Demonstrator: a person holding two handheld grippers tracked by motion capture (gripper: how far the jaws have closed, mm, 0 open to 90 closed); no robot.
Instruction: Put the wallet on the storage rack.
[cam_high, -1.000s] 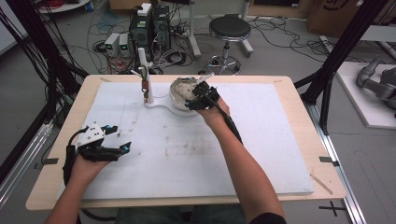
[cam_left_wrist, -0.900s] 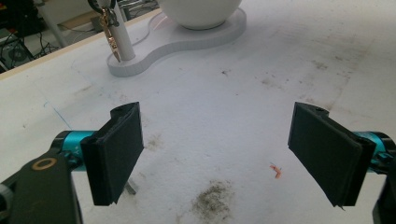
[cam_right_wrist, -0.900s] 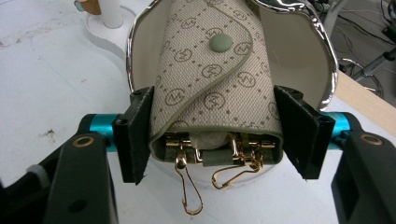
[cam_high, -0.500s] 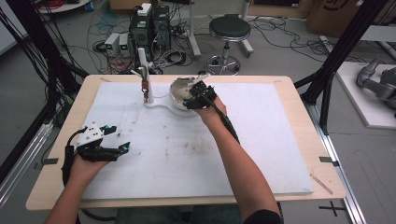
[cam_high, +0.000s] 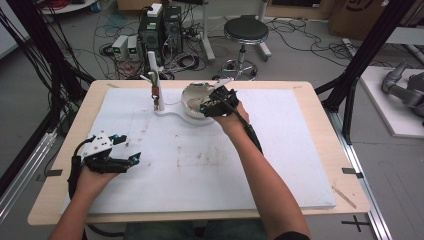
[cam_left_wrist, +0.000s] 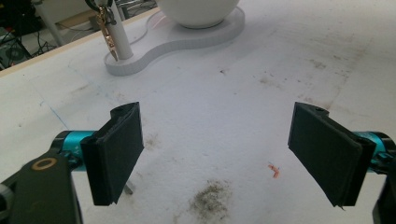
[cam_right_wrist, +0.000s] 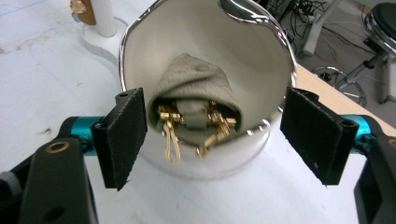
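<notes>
A white bowl (cam_right_wrist: 201, 32) with a silver rim stands on a white base (cam_left_wrist: 187, 39) at the back of the table. In it lies a grey leather key pouch (cam_right_wrist: 187, 79) with gold clasps (cam_right_wrist: 170, 140) hanging out. My right gripper (cam_right_wrist: 212, 135) (cam_high: 212, 102) hovers at the bowl's mouth. Its jaws have just been opening and stand wide on either side of the pouch, with the pads clear of it. My left gripper (cam_left_wrist: 219, 154) (cam_high: 132, 160) rests open over the white mat at the front left, with nothing between its pads.
A white post (cam_left_wrist: 119, 39) rises from the base left of the bowl, with a gold clip (cam_left_wrist: 105, 23) hanging on it. The white mat (cam_high: 210, 160) covers most of the wooden table (cam_high: 325, 115). A stool (cam_high: 245, 30) and cables lie beyond the far edge.
Hardly anything: the right gripper has edged slightly at the bowl, and the left hand has stayed put.
</notes>
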